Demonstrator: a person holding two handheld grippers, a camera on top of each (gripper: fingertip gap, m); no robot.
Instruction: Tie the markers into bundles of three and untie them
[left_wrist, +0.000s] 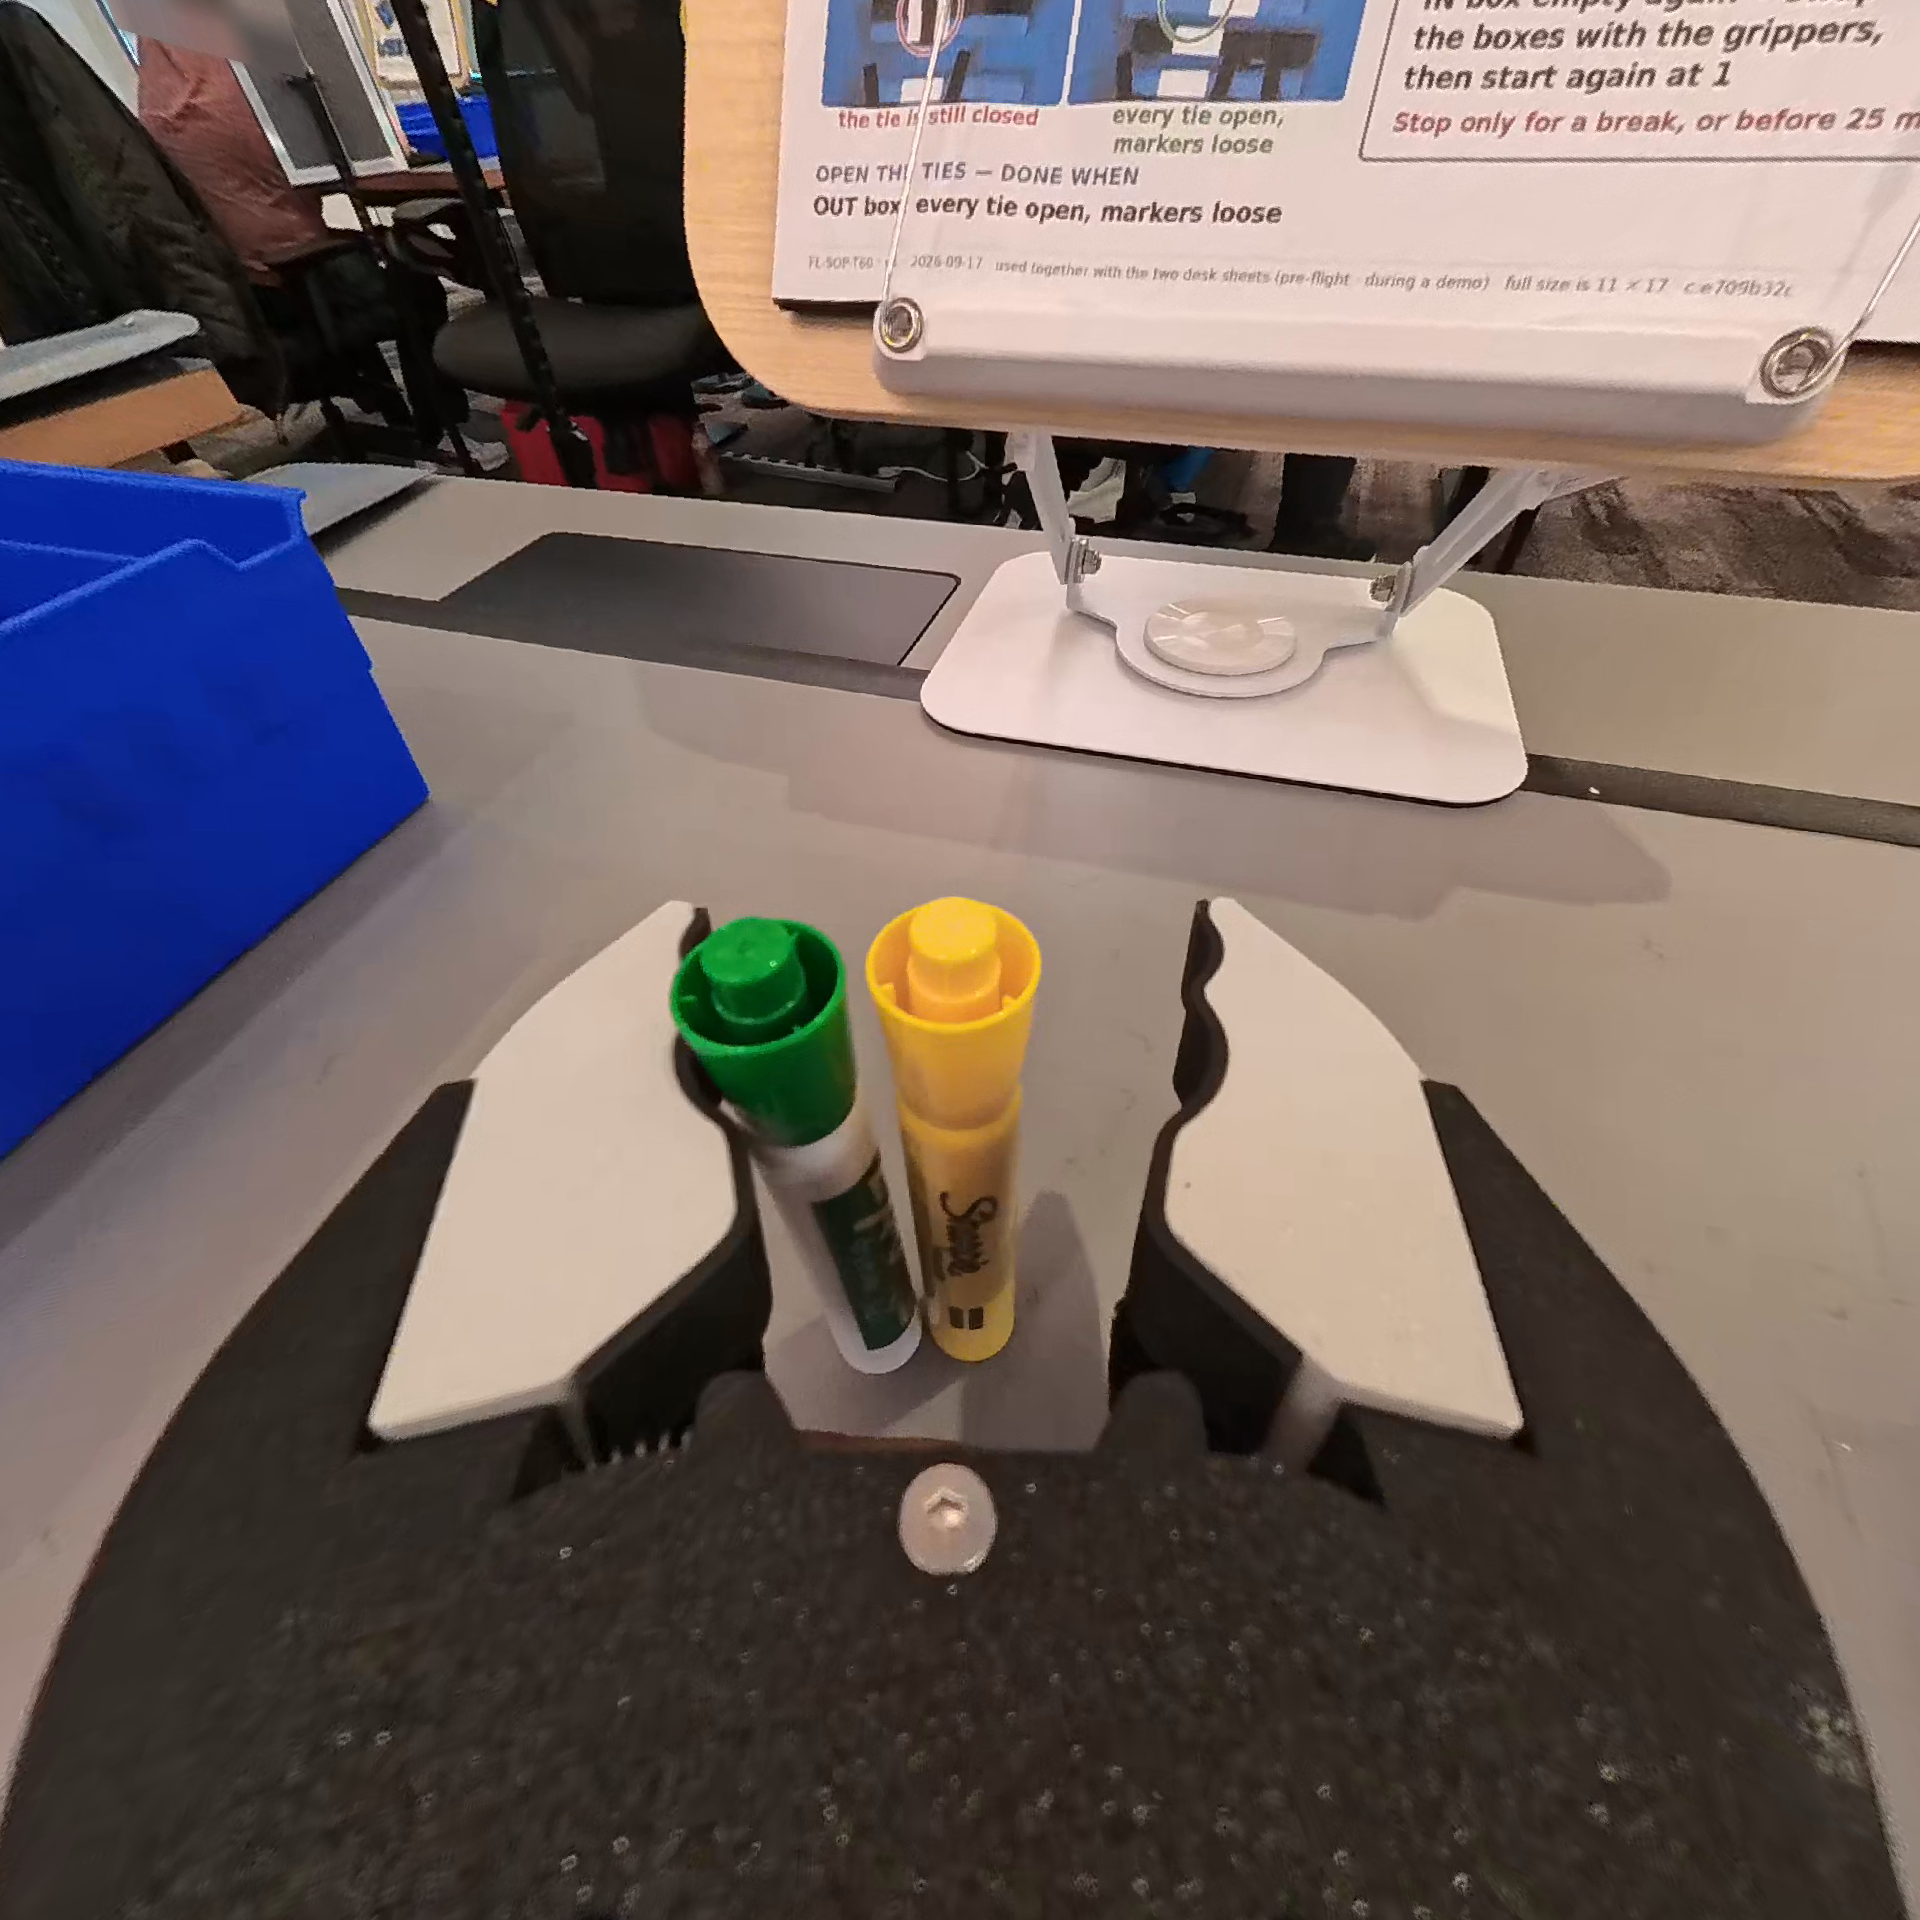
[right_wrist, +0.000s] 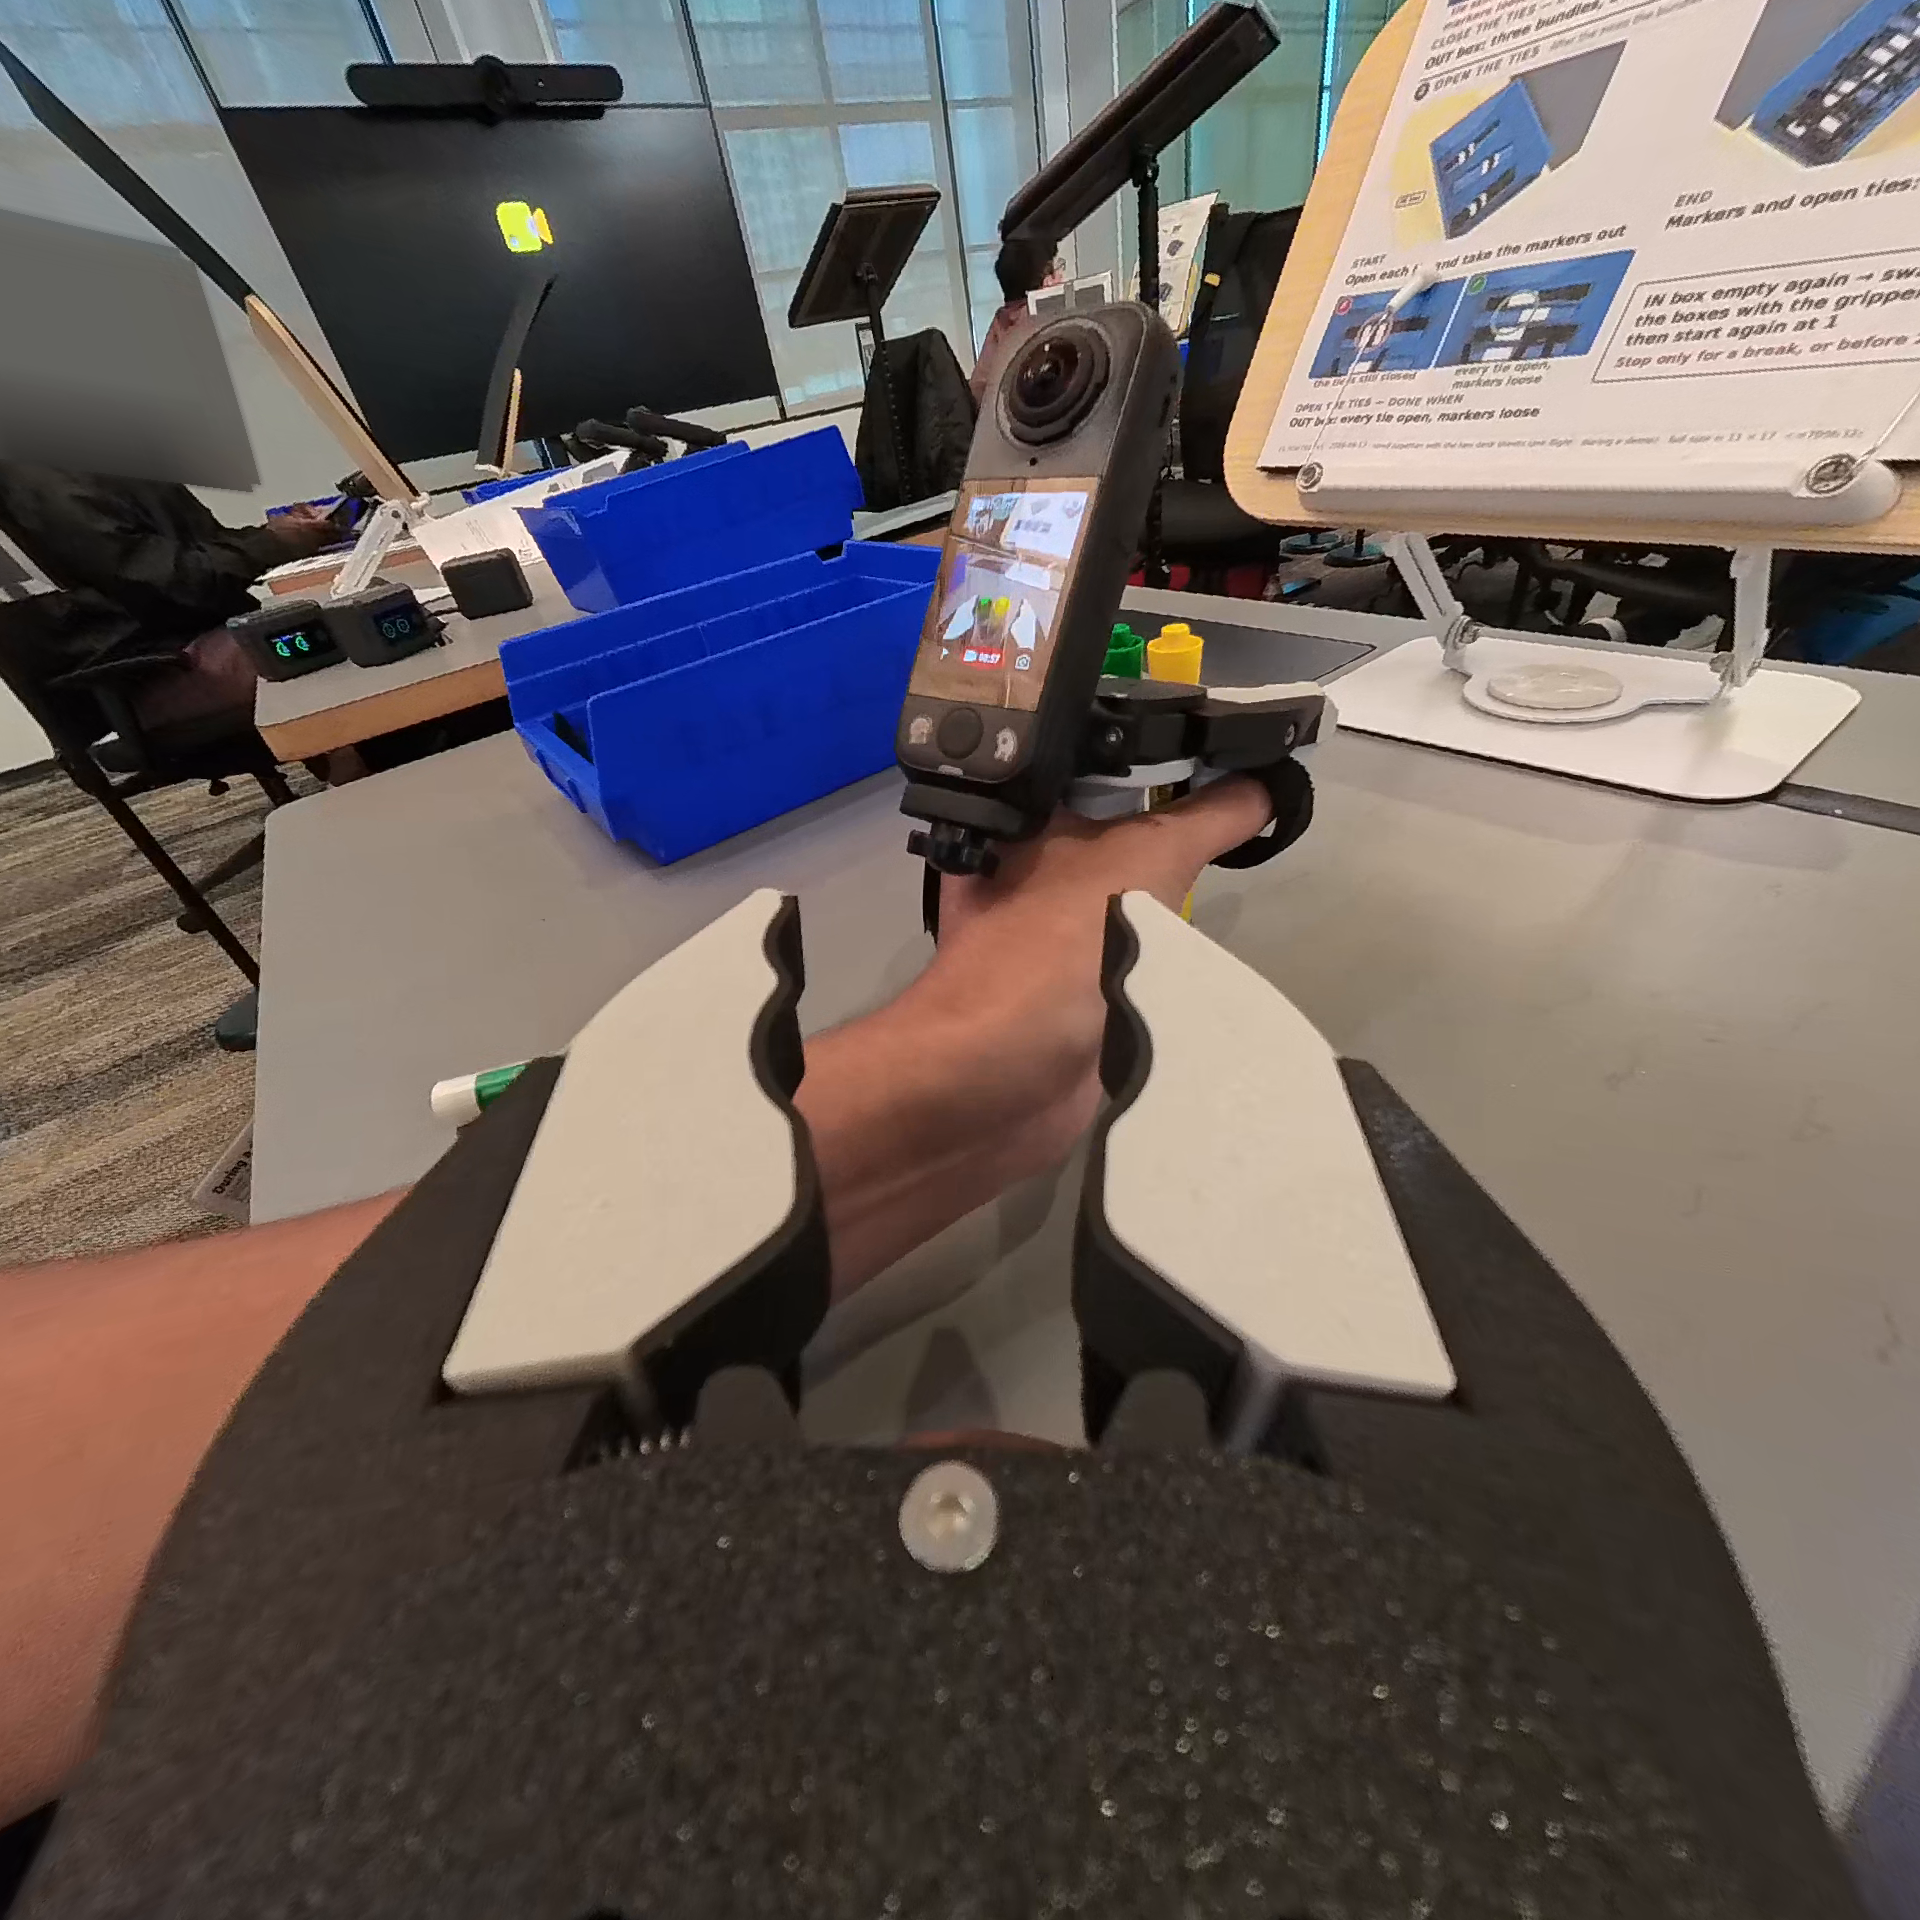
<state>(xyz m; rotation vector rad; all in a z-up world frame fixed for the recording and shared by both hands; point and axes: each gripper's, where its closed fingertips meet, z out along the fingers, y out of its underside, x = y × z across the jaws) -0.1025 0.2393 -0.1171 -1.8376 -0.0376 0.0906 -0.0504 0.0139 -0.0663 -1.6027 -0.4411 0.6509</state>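
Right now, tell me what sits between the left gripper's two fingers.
In the left wrist view, the left gripper is open around two markers standing side by side: a green marker against its left finger and a yellow marker beside it. Right of the yellow one, only bare table.

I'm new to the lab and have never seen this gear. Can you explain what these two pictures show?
No robot here: a person holds tongs in each hand, each carrying a wide-angle camera. One picture looks along the left tongs, the other along the right tongs, which also sees the hand holding the left pair and its camera. On the grey table are blue bins, an instruction sheet on a stand and a loose marker lying near the edge. A green marker and a yellow marker stand upright between the open left tongs, unclamped. The right tongs are open and empty.
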